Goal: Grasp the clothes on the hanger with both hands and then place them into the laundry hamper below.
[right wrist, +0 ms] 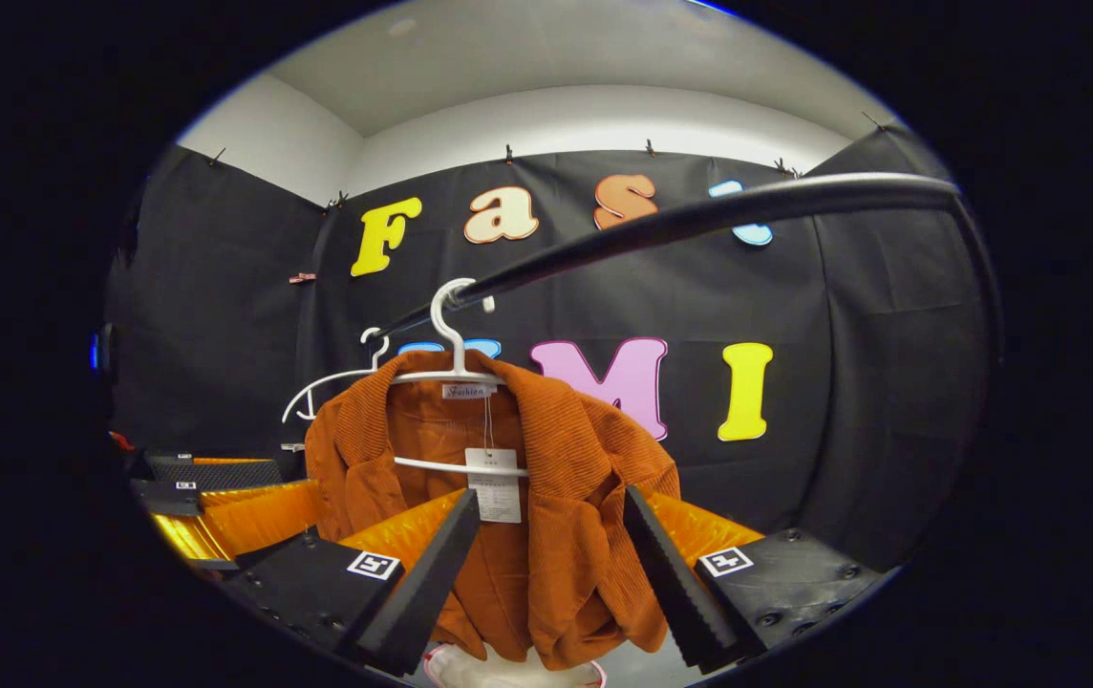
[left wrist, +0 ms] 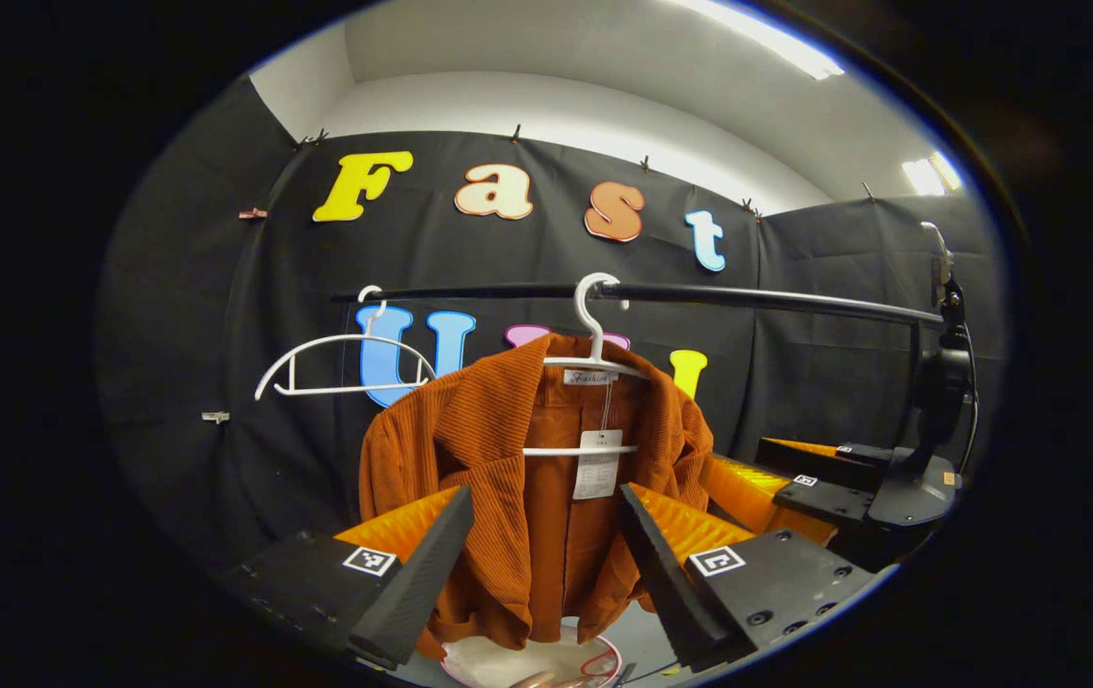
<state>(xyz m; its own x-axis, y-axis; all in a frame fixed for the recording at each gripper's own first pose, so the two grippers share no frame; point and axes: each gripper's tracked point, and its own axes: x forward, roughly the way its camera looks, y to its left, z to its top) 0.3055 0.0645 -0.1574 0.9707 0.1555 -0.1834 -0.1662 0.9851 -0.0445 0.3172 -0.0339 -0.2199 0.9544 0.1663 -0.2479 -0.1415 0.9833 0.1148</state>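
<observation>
Left gripper view looks straight at the rust-orange jacket [left wrist: 499,497], which hangs on a white hanger [left wrist: 592,363] from the black rail [left wrist: 747,298]. The left gripper [left wrist: 537,564] has its fingers spread wide, the jacket framed between them but untouched. An empty hanger [left wrist: 341,368] hangs beside it. Right gripper view shows the right gripper [right wrist: 546,573] likewise spread, short of the jacket's lower front. A white hamper rim [left wrist: 508,664] peeks out below.

Both views near, facing jacket [left wrist: 527,497]
</observation>
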